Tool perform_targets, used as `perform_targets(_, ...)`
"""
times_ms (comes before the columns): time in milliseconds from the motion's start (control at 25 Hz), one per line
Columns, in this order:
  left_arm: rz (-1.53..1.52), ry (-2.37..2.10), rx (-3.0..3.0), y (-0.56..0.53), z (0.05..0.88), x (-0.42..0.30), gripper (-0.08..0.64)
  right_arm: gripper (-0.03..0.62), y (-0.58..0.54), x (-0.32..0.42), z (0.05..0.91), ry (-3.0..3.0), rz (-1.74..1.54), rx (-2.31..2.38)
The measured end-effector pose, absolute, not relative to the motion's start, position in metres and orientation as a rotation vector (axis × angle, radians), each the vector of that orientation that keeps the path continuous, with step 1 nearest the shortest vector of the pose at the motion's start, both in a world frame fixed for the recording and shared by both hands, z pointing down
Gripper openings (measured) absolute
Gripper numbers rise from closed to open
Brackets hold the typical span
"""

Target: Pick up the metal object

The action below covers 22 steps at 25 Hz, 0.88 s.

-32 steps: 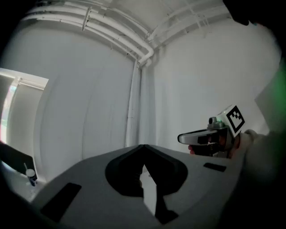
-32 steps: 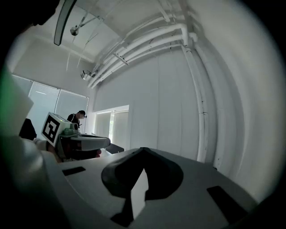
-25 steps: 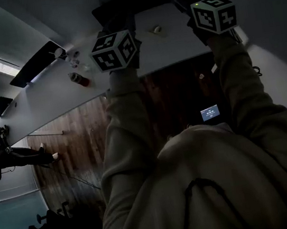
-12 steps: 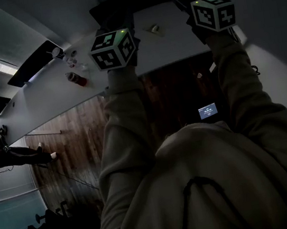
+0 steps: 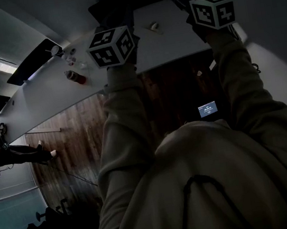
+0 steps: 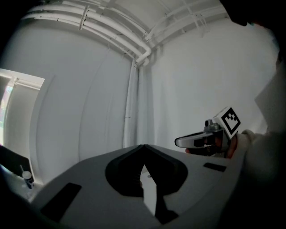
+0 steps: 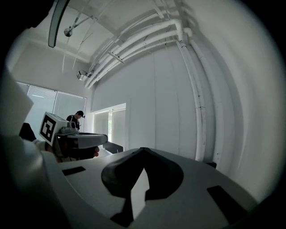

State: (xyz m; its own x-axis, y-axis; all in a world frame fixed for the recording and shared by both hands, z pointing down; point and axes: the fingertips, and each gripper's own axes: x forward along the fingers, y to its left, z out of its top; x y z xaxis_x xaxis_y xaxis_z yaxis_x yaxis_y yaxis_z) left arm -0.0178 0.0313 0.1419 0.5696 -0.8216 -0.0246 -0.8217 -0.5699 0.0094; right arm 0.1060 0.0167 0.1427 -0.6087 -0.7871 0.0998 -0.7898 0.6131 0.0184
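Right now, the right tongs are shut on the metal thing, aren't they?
Not quite. The right tongs are shut, but on nothing: the right gripper view shows them closed and empty. In the head view, the metal thing lies on the table.

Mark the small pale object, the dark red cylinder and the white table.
small pale object (image 5: 155, 26), head view, its middle.
dark red cylinder (image 5: 76, 77), head view, mid-body.
white table (image 5: 175, 42), head view, bare top near front edge.
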Motion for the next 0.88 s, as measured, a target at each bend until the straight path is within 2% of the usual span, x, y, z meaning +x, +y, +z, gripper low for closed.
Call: perform_targets(880, 0.061, 1.511, -2.755, 0.024, 0.144, 0.000, 0.005, 0.020, 0.014, 0.136, 0.148, -2.777, 0.064, 1.286)
